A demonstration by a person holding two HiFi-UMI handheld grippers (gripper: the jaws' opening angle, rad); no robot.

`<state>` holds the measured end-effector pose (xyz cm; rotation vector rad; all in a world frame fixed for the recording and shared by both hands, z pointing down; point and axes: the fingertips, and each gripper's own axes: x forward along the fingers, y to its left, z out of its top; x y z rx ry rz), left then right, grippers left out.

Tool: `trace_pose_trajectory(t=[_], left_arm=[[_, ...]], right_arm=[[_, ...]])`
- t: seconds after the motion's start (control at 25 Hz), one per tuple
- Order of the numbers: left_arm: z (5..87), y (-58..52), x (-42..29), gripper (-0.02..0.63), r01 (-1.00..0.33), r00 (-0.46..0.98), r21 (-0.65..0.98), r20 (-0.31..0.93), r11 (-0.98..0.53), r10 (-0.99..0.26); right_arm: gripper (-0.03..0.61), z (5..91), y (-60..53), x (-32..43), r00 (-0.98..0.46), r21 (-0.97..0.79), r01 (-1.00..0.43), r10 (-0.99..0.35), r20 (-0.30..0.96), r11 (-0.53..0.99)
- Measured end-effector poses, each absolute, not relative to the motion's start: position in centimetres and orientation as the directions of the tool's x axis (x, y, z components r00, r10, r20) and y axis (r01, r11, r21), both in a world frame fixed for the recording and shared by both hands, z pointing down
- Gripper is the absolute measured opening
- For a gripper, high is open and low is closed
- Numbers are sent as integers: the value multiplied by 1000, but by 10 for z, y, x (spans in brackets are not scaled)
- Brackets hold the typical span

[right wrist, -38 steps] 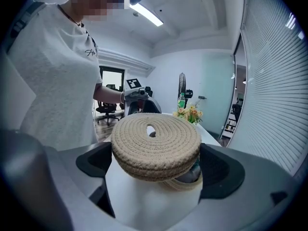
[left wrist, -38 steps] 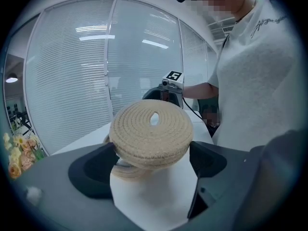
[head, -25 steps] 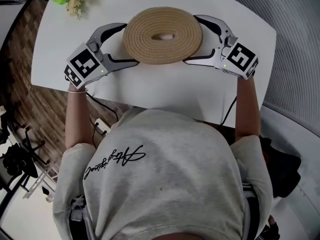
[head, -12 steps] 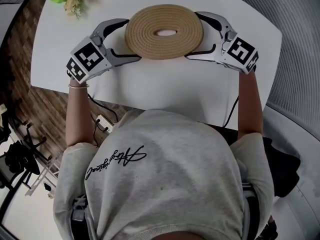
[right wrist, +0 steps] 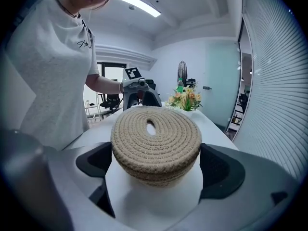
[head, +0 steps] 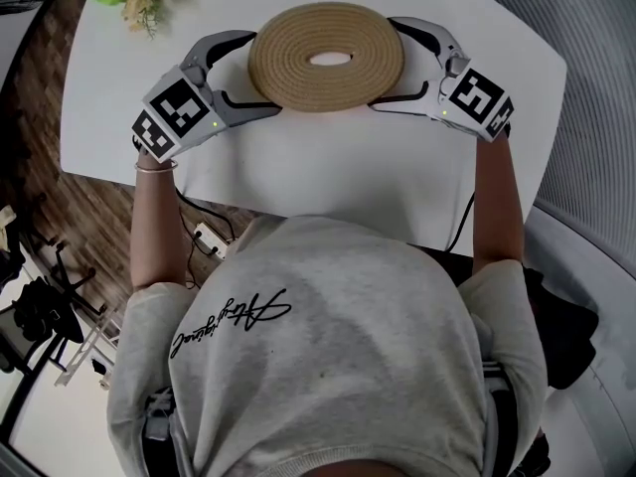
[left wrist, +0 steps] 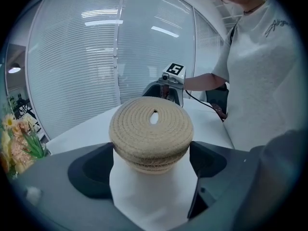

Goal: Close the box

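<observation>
A white counter [head: 328,182] stands on a dark wood-patterned floor [head: 35,217] beside a glass wall with horizontal blinds [left wrist: 72,81], with a bunch of flowers [right wrist: 186,99] at its far end, a standing fan [right wrist: 182,81] behind them, and a ceiling strip light [right wrist: 139,6] overhead.

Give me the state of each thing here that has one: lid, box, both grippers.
lid: seated level on the box, covering it.
box: closed, upright on the table.
left gripper: jaws pressed to the lid's sides, shut on it.
right gripper: jaws pressed to the lid's sides from the opposite end, shut on it.
</observation>
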<state>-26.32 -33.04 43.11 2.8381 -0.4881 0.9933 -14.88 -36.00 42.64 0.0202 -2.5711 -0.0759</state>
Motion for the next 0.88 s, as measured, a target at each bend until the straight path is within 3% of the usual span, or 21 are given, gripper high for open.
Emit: trace_pose_trajectory(t=[0.6,0.88], left_arm=[[441,-328,-257,485,-331,700,-13,667,-944,-254],[442,-328,-261,486,-351,720,-5,638,-936,-273]], right_arm=[[572,431,-359,-145,-810,94,7,-49,584,996],[569,436,-359,-144,-831,30,-78,-82,551,996]])
